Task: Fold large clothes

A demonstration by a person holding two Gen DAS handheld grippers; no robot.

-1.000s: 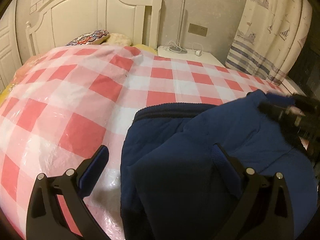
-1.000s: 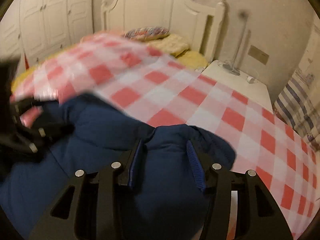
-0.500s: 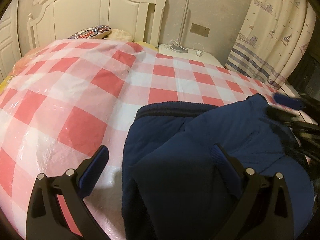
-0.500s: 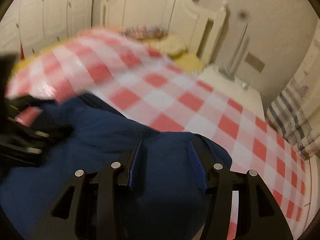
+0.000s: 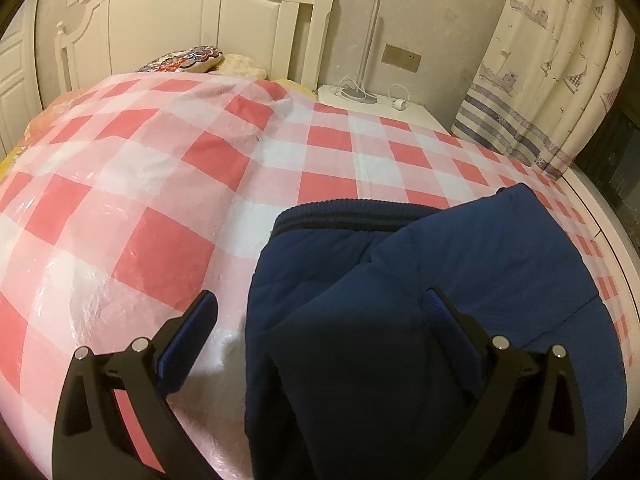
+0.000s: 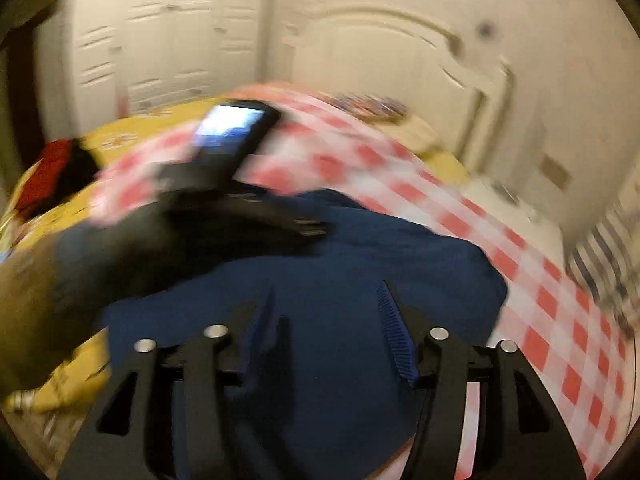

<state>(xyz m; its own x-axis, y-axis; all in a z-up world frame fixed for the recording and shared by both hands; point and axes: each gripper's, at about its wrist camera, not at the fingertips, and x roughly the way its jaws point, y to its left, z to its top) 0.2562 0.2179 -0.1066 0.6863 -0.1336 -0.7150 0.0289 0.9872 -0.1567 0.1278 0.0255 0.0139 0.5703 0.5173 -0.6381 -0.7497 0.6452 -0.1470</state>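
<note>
1. Left wrist view, closest to the camera: the left gripper (image 5: 320,312) has its two black fingers spread wide apart. It is not squeezing anything. The finger at 7 o'clock hangs over the bed cover. The finger at 5 o'clock sits over the blue coat.

2. A little farther, the dark blue puffy coat (image 5: 460,280) lies on the bed from the middle out to 4 o'clock. It is folded over on itself, and its ribbed edge faces 12 o'clock.

3. Under the coat is a shiny red and white checked cover (image 5: 140,184). It fills the bed from 8 o'clock up to 1 o'clock.

4. Farther back, at 11 o'clock, a patterned pillow (image 5: 180,58) leans near the white headboard (image 5: 180,12).

5. At 1 o'clock a white bedside table (image 5: 384,106) has a thin lamp pole and cords on it. At 2 o'clock hangs a curtain with boats (image 5: 552,60).

6. Right wrist view, closest: this picture is blurry. The right gripper (image 6: 326,320) is over the blue coat, and its jaws are opening. The coat lies under and between the fingers, but they are not pinching it.

7. Farther, at 10 o'clock, the other black tool reaches onto the coat, with a lit phone screen (image 6: 232,124) on top of it.

8. Farthest back are white cupboard doors (image 6: 160,48) at 11 o'clock.
</note>
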